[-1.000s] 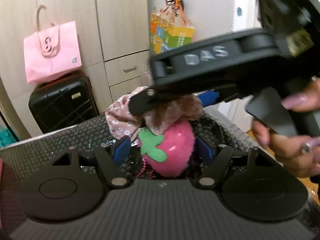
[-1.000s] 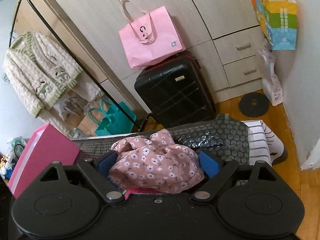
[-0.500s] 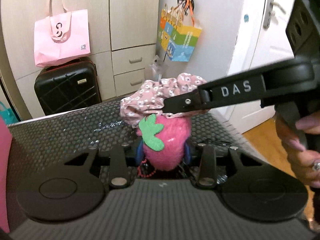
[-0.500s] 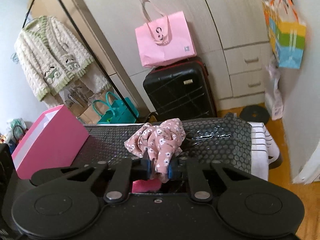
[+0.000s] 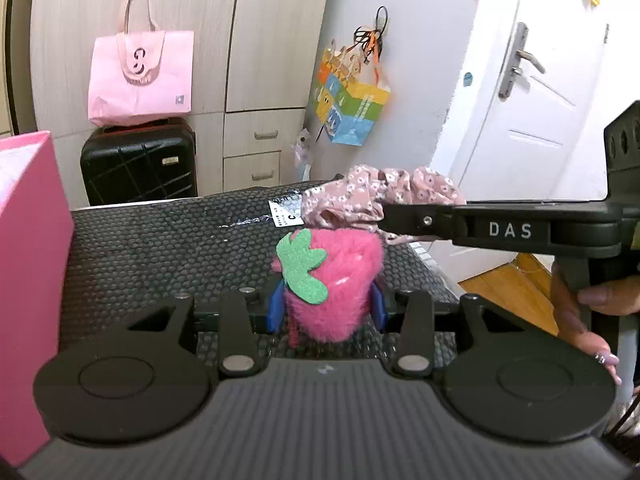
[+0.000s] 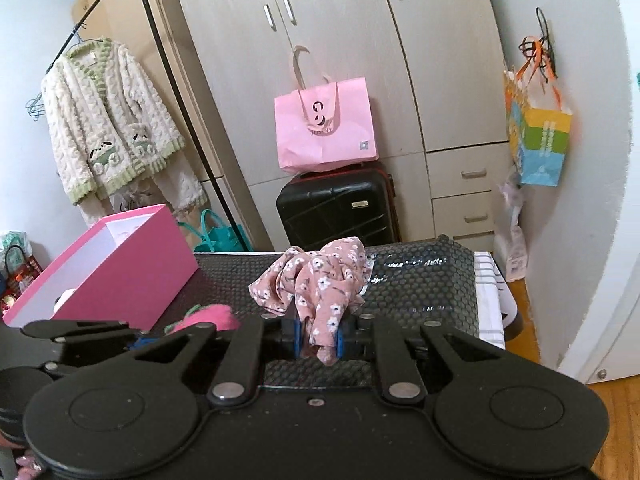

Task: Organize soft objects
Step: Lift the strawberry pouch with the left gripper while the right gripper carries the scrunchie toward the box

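My left gripper is shut on a fuzzy pink strawberry toy with a green felt leaf, held above the black honeycomb mat. My right gripper is shut on a pink floral cloth, lifted over the mat. In the left wrist view the right gripper's arm reaches in from the right with the cloth bunched just above and behind the strawberry. In the right wrist view the strawberry and left gripper show at lower left.
An open pink box stands on the mat's left side; its wall fills the left edge of the left wrist view. Beyond the mat are a black suitcase, a pink bag, wardrobes and a door.
Both grippers closed on their objects and lifted them off the mat. The right gripper drew back to the right with the cloth. The pink box came into the left wrist view.
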{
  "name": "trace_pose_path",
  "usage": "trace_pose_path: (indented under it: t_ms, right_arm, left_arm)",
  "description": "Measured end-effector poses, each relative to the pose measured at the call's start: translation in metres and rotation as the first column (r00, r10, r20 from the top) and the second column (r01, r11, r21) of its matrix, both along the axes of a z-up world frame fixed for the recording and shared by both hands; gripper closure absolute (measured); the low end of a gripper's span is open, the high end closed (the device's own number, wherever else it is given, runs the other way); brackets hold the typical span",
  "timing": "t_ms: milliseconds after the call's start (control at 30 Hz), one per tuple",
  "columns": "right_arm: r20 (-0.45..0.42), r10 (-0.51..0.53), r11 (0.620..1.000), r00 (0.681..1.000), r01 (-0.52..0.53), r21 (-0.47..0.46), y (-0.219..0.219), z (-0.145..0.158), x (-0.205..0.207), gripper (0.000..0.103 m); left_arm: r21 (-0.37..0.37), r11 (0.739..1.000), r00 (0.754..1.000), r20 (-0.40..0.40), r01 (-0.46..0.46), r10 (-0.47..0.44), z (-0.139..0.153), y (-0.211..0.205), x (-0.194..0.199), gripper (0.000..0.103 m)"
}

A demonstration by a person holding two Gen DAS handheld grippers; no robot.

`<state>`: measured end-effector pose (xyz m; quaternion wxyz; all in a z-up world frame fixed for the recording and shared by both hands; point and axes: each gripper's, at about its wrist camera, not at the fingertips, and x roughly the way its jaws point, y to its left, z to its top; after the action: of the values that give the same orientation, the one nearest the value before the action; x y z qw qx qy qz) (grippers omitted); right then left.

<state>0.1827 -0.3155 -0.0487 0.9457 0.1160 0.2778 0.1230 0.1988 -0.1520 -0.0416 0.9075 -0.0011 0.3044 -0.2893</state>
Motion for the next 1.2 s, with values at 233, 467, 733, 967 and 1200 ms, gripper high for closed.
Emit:
trace_pose_path:
  t_ms: [233,467,733,967,1200]
  right_arm:
    - [0.019,-0.027,0.999,0.999,0.028,-0.03,0.017,0.005,-0.037,0.084]
    - [0.037,-0.034,0.997,0.999,0.037,-0.065,0.04,-0.002,-0.072,0.084]
    - [0.065,0.021,0.991,0.998,-0.012,-0.13,0.081,-0.008,-0.115,0.084]
    - [0.02,0.159,0.977,0.987,-0.155,-0.148,0.114,-0.001,-0.141,0.084]
    - [-0.035,0.287,0.955,0.957,-0.289,-0.061,0.132,0.003,-0.15,0.084]
  left_arm:
    - [0.008,1.0,0.999,0.036,0.019,-0.019,0.009,0.021,-0.037,0.063]
    - [0.024,1.0,0.999,0.051,-0.02,0.019,0.012,0.046,-0.067,0.063]
    - [0.078,0.996,0.999,0.02,-0.051,0.049,0.007,0.081,-0.091,0.063]
    - [0.093,0.995,0.999,-0.017,-0.044,0.046,0.011,0.123,-0.124,0.063]
    - [0.099,0.994,0.994,-0.094,-0.043,0.053,0.016,0.164,-0.138,0.063]
